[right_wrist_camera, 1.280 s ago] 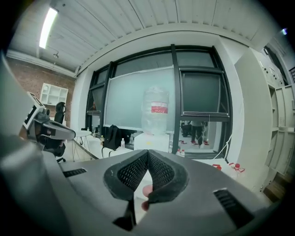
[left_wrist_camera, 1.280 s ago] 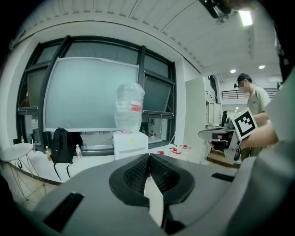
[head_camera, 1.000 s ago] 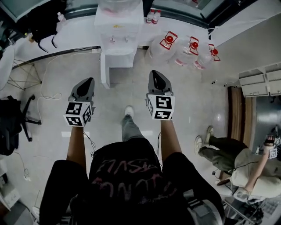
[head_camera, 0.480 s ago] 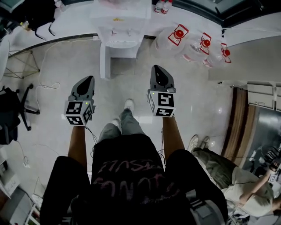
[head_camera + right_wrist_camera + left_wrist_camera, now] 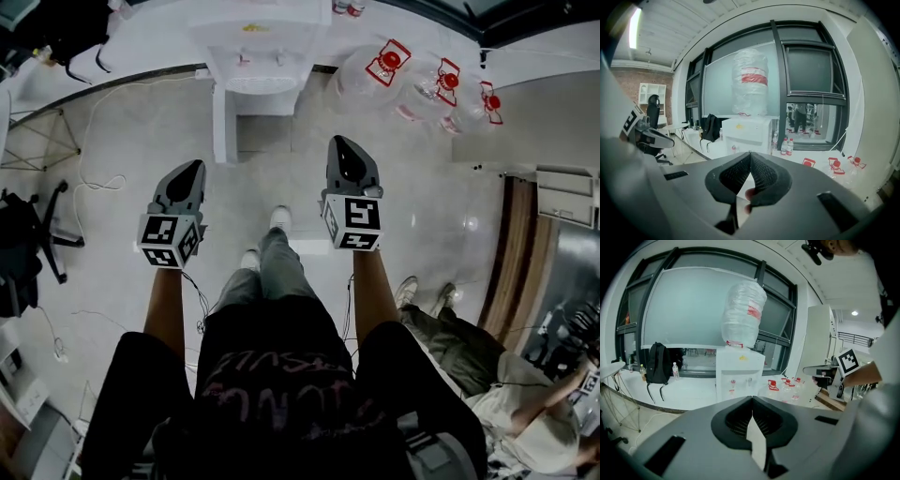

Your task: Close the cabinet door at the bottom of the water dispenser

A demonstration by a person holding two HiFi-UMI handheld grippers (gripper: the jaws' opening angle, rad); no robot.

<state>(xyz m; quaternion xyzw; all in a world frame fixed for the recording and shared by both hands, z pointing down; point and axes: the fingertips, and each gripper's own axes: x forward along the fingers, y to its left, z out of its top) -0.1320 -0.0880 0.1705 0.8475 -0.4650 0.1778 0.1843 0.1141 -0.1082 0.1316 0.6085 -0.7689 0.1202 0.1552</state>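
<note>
The white water dispenser [image 5: 253, 58] stands against the far wall with a large bottle [image 5: 743, 315] on top. Its bottom cabinet door [image 5: 219, 124] hangs open, swung out to the left, beside the cabinet opening [image 5: 261, 136]. My left gripper [image 5: 191, 169] is held in the air short of the door's outer edge, jaws shut and empty. My right gripper [image 5: 341, 142] hovers to the right of the cabinet, its jaw tips meeting, nothing held. The dispenser [image 5: 739, 376] sits ahead of the shut left gripper [image 5: 752, 399]. It also shows as the dispenser [image 5: 751, 132] past the right gripper [image 5: 750, 153].
Large water jugs with red caps [image 5: 389, 64] lie on the floor right of the dispenser. A black backpack [image 5: 658, 364] and small bottles [image 5: 786, 145] sit on the window ledge. An office chair [image 5: 28, 246] and a loose cable [image 5: 94, 178] are at left. A person sits at lower right [image 5: 469, 347].
Both grippers have sunk lower and moved toward the dispenser as I stepped forward; the dispenser has slid up in the head view. Both jaws stay shut.
</note>
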